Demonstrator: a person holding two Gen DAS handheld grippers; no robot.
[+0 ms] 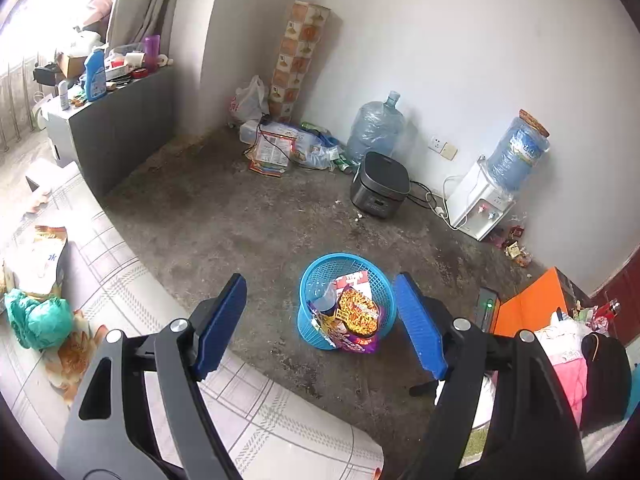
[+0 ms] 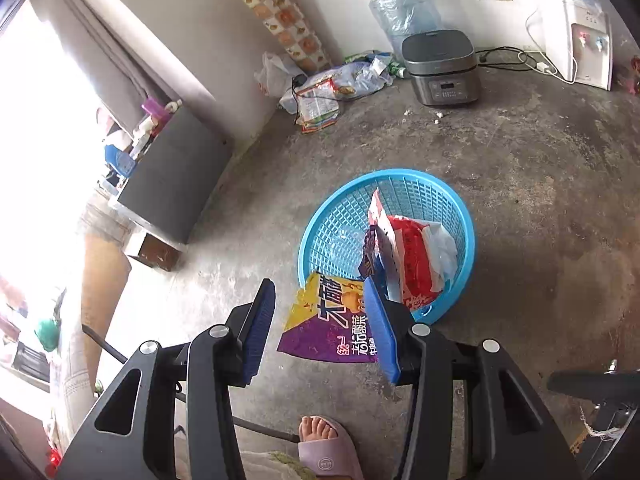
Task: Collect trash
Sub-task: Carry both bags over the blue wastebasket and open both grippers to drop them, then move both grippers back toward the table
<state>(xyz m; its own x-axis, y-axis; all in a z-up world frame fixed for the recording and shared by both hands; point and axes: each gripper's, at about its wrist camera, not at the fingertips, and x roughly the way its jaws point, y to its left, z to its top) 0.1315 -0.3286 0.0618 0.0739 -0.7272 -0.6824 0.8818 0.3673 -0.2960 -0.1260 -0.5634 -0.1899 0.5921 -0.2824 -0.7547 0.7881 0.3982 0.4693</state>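
Observation:
A blue mesh basket [image 1: 316, 272] [image 2: 344, 216] stands on the concrete floor. It holds a purple and yellow noodle wrapper [image 1: 358, 314] [image 2: 324, 320] that hangs over its near rim, a red and white bag [image 2: 416, 256] and other wrappers. My left gripper [image 1: 320, 316] is open and empty, high above the basket. My right gripper [image 2: 320, 324] is open and empty, just above the noodle wrapper at the basket's near edge.
A dark rice cooker [image 1: 380, 184] [image 2: 442, 66], a water dispenser [image 1: 480, 204], a water jug [image 1: 374, 128] and a litter pile [image 1: 288, 146] line the wall. A grey cabinet [image 1: 120, 128] stands left. A checked bed surface [image 1: 120, 320] holds a green bag [image 1: 36, 318]. A slippered foot [image 2: 324, 444] is below.

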